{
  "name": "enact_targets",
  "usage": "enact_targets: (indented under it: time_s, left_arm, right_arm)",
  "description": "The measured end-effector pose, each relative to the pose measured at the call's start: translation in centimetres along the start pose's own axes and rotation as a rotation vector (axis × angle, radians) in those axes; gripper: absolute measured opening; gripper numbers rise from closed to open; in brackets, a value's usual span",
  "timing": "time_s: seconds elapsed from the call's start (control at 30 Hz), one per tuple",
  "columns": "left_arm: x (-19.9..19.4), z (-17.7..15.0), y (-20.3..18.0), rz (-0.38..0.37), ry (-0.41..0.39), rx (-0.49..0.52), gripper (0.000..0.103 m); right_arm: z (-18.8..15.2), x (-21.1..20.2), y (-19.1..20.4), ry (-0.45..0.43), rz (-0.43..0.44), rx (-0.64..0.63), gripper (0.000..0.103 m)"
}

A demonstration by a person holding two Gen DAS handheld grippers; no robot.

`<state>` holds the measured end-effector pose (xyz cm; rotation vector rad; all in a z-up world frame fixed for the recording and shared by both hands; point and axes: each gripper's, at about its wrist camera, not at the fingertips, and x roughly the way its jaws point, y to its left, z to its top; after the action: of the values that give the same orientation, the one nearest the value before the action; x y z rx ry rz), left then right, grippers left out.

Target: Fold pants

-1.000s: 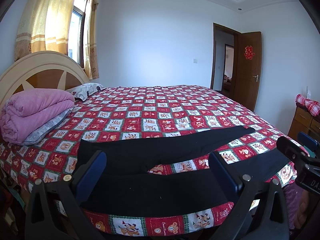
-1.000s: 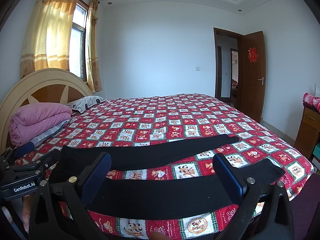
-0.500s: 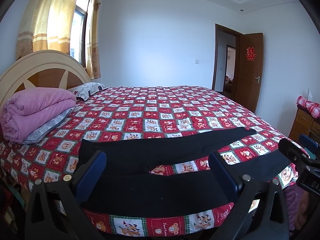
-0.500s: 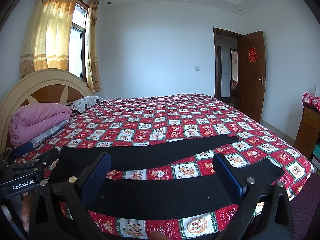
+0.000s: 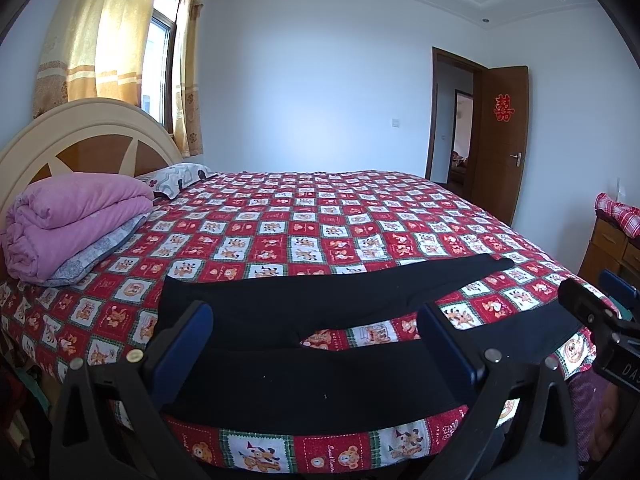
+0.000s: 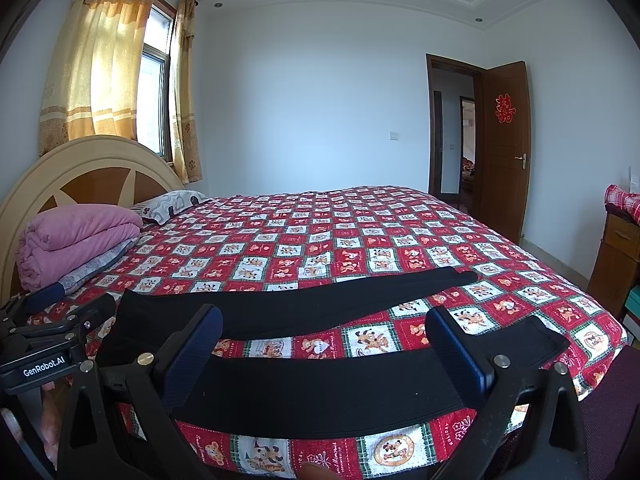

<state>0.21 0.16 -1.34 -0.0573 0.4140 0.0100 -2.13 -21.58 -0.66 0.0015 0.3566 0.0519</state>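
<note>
Black pants (image 5: pixel 304 376) lie flat across the near part of the bed (image 5: pixel 320 216), waist to the left, both legs spread apart toward the right. They also show in the right wrist view (image 6: pixel 320 388). My left gripper (image 5: pixel 316 324) is open and empty, held above the near leg close to the waist. My right gripper (image 6: pixel 326 328) is open and empty, held above the near leg further right. The left gripper's body (image 6: pixel 44 356) shows at the left edge of the right wrist view.
A folded pink quilt (image 5: pixel 76 220) and a pillow (image 5: pixel 176 172) lie by the headboard (image 5: pixel 80 136) at the left. A wooden cabinet (image 5: pixel 612 244) stands at the right. An open door (image 5: pixel 500 140) is at the back right.
The left wrist view has shifted slightly, a little higher. Both grippers stay open and the pants have not moved.
</note>
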Motion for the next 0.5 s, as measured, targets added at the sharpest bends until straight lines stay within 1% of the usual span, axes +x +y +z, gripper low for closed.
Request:
enact_targets:
  time_s: [0.1, 0.17, 0.23, 0.37, 0.4, 0.47, 0.5]
  left_arm:
    - [0.3, -0.2, 0.4, 0.002, 0.002, 0.002, 0.103]
    - [1.1, -0.7, 0.9, 0.025, -0.001, 0.012, 0.103]
    - [2.6, -1.2, 1.9, 0.069, 0.016, 0.017, 0.103]
    - [5.4, -1.8, 4.4, 0.13, 0.037, -0.011, 0.103]
    - [6.5, -2.0, 5.4, 0.17, 0.044, -0.012, 0.103]
    - [8.1, -2.2, 7.1, 0.221, 0.067, -0.021, 0.103]
    - [9.3, -2.3, 8.8, 0.242, 0.082, -0.041, 0.103]
  right_arm:
    - [0.0, 0.2, -0.1, 0.003, -0.005, -0.002, 0.102]
    - [-0.1, 0.6, -0.1, 0.011, -0.012, -0.008, 0.102]
    - [-0.3, 1.1, -0.3, 0.022, -0.014, -0.011, 0.102]
    - [-1.2, 2.9, -0.7, 0.066, -0.017, -0.021, 0.102]
    - [-1.3, 3.3, -0.8, 0.074, -0.016, -0.021, 0.102]
    - [-1.8, 4.2, -1.1, 0.094, -0.012, -0.024, 0.102]
    - [-2.1, 4.7, -1.2, 0.104, -0.012, -0.027, 0.102]
